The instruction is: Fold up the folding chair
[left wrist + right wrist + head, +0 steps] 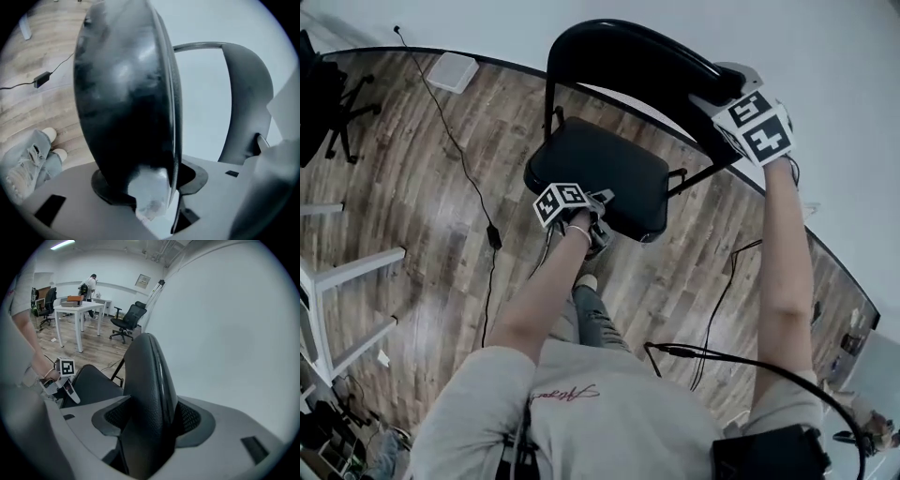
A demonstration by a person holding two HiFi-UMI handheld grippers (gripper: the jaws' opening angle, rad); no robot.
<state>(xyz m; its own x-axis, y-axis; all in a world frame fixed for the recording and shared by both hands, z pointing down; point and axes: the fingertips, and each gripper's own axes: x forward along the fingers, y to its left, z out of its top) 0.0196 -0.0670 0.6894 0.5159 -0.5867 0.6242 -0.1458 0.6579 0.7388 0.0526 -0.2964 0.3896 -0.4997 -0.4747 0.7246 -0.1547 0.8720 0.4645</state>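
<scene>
My left gripper [598, 208] is clamped on the near edge of the folding chair [609, 169], its jaws partly closed with the black seat [122, 93] pinched between them. In the left gripper view the seat rises edge-on from the jaws and fills the middle. The curved backrest [248, 93] shows beyond it on the right against the pale wall.

My right gripper [717, 94] grips the backrest at its top right end. In the right gripper view the padded backrest [150, 376] stands between the jaws, with a pad pressed to each side.

The chair stands on the wooden floor [412, 169] just in front of me, close to the wall, with its seat tipped a little. A black cable [464, 169] runs across the floor on the left.

The right gripper view also shows my left gripper [65, 380] low on the left by the seat [93, 380]. Far behind it are a white surface [77, 308], an office chair [129, 317] and a person [91, 284].
</scene>
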